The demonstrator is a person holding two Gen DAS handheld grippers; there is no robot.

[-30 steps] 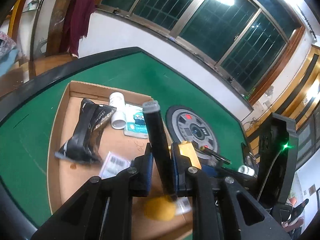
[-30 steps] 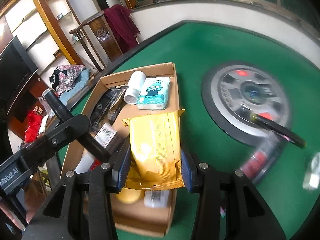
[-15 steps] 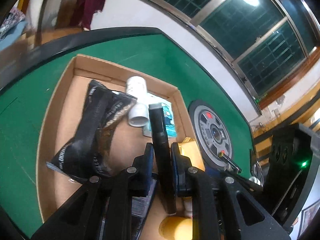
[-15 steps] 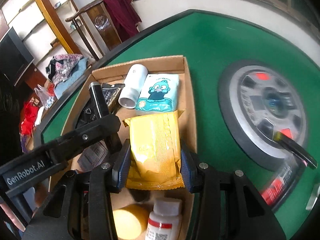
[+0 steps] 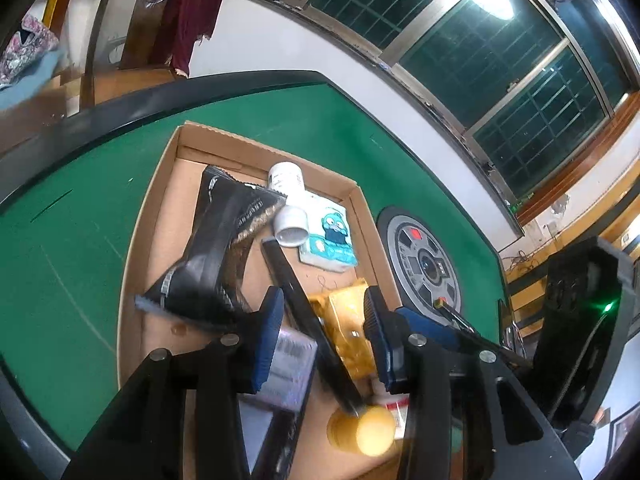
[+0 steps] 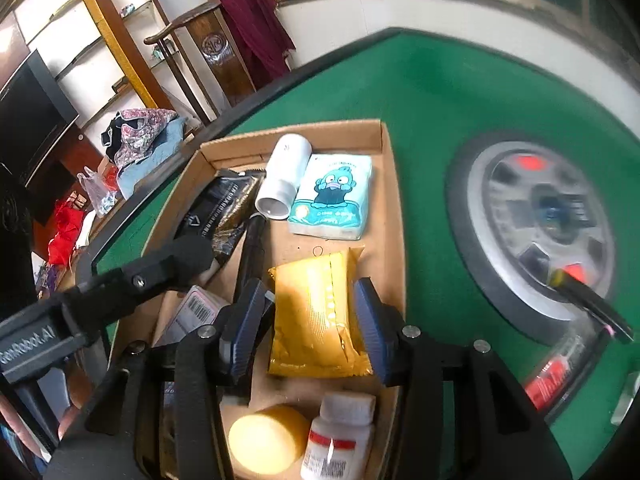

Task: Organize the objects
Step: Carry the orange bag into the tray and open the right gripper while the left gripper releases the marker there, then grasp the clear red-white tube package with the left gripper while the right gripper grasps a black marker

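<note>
Both pairs of fingers stood parted: your left gripper (image 5: 324, 336) was opening, its pads clear of the black tube (image 5: 304, 320) that lay slanted between them in the cardboard box (image 6: 394, 200), and your right gripper (image 6: 308, 324) straddled the yellow pouch (image 6: 316, 316) on the box floor, with a little daylight showing at each pad, so it looked released. That pouch probably handled as light, soft and crinkly, best pinched across its middle; the tube looked stiff, smooth and liable to roll, so you would have taken it mid-length. Counted in the box: one black tube, one yellow pouch, one black foil bag (image 5: 216, 256), one white capped bottle (image 6: 282, 178), one tissue pack (image 6: 332, 200), one yellow round lid (image 6: 264, 440), one red-labelled pill bottle (image 6: 340, 440) and one barcoded packet (image 6: 196, 312).
</note>
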